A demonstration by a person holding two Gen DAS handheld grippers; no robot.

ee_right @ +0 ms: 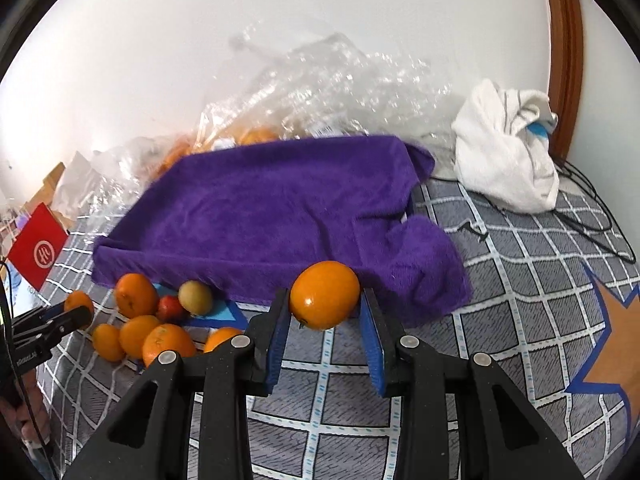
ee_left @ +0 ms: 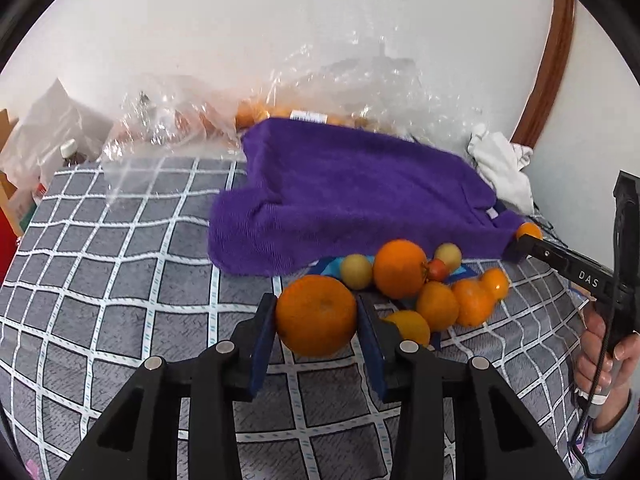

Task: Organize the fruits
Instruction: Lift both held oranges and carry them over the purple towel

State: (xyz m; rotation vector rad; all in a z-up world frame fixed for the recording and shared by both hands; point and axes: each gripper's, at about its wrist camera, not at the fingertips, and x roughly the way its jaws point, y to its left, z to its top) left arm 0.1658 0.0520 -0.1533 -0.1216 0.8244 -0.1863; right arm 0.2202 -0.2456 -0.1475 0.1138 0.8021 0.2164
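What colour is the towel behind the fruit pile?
Purple towel; clearest in the right wrist view.

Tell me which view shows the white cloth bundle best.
The right wrist view: the white cloth bundle sits large and whole behind the purple towel, with a blue patch showing in its folds. The left wrist view catches it smaller, near the right edge beyond the towel.

oranges [ee_left: 316, 316] gripped – fruit pile [ee_left: 436, 292] beside purple towel [ee_left: 352, 196]

Left wrist view close over the grey checked bedspread [ee_left: 120, 280], angled down, purple towel [ee_left: 352, 200] at twelve o'clock, right wrist view alike, both sharing towel and fruit pile [ee_right: 152, 328]
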